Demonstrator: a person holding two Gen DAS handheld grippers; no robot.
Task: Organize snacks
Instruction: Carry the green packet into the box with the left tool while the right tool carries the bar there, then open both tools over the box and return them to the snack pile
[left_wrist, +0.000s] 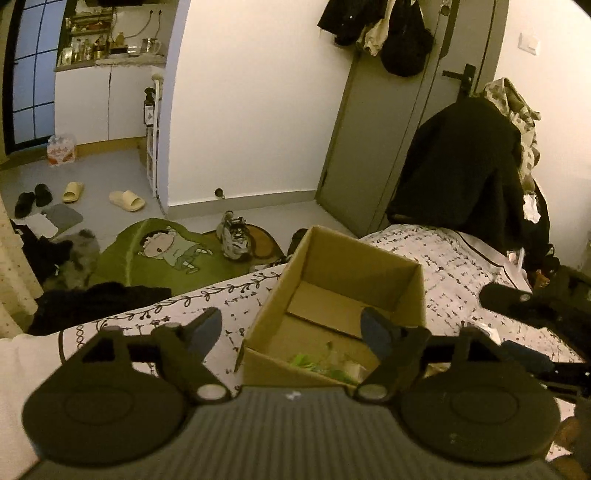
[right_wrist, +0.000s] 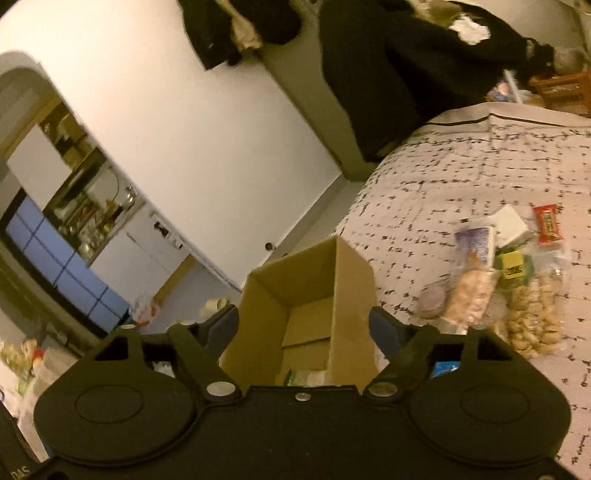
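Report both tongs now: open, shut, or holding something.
Left tongs: open, holding nothing, poised over the cardboard box.
Right tongs: open, holding nothing, also above the box.

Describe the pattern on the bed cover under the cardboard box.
White bed cover with small black marks in a grid, clearest in the right wrist view.

Both wrist cameras look down, close over the same open cardboard box, the right view tilted.
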